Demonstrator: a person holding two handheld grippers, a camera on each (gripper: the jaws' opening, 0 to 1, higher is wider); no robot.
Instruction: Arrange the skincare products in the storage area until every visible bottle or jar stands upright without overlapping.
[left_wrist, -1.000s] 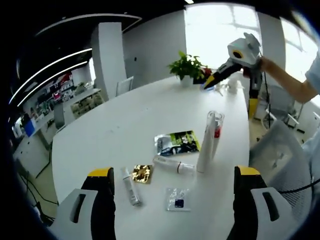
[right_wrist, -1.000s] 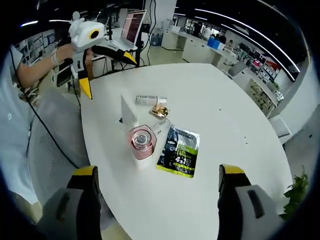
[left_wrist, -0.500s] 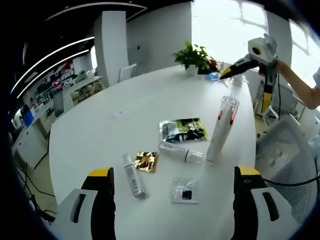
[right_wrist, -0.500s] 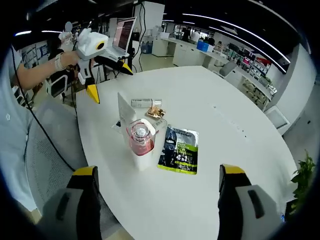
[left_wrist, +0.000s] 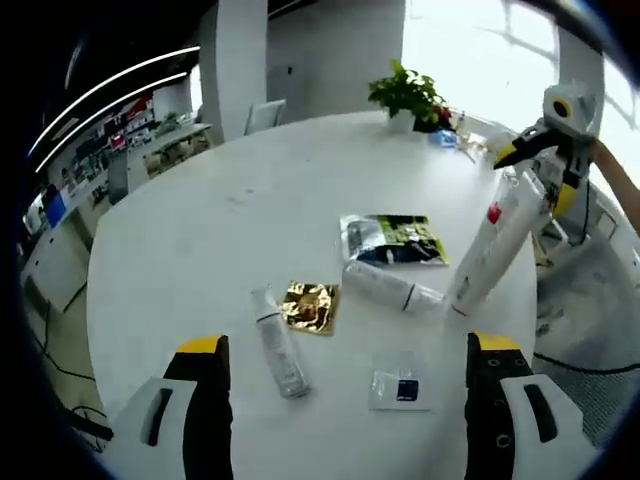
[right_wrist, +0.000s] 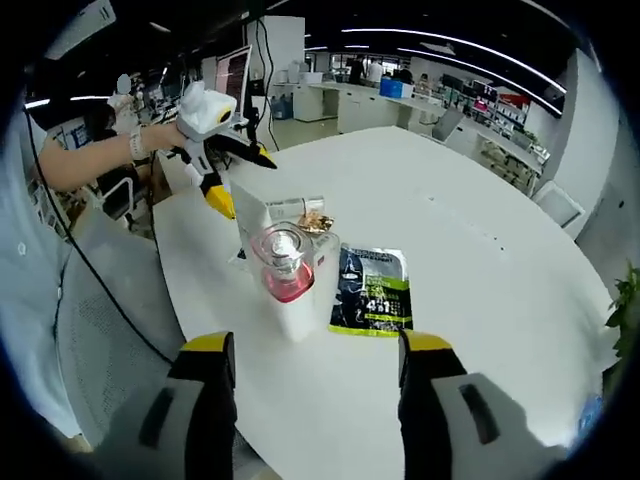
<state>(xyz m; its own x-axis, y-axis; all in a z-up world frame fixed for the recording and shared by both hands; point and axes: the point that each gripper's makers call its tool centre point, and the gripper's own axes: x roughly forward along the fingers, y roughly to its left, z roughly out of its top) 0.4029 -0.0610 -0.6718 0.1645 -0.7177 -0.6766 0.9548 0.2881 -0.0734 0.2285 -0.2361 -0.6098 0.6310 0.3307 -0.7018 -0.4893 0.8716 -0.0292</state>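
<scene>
A tall white bottle with a clear cap and red label stands upright near the table's right edge. In the right gripper view this bottle rises just ahead, between my right gripper jaws, which are open. A flat white tube stands right behind it. My right gripper hovers by the bottle's top. A white bottle and a slim small bottle lie flat. My left gripper is open above the near table edge; the left gripper is held by a hand.
On the white table lie a green-black packet, a gold sachet and a small clear sachet. A plant stands at the far edge. A mesh chair is beside the table, and a laptop sits beyond it.
My right gripper has come in close to the standing bottle and its jaws have narrowed a little. My left gripper has moved nearer to the lying items. The products have not moved.
</scene>
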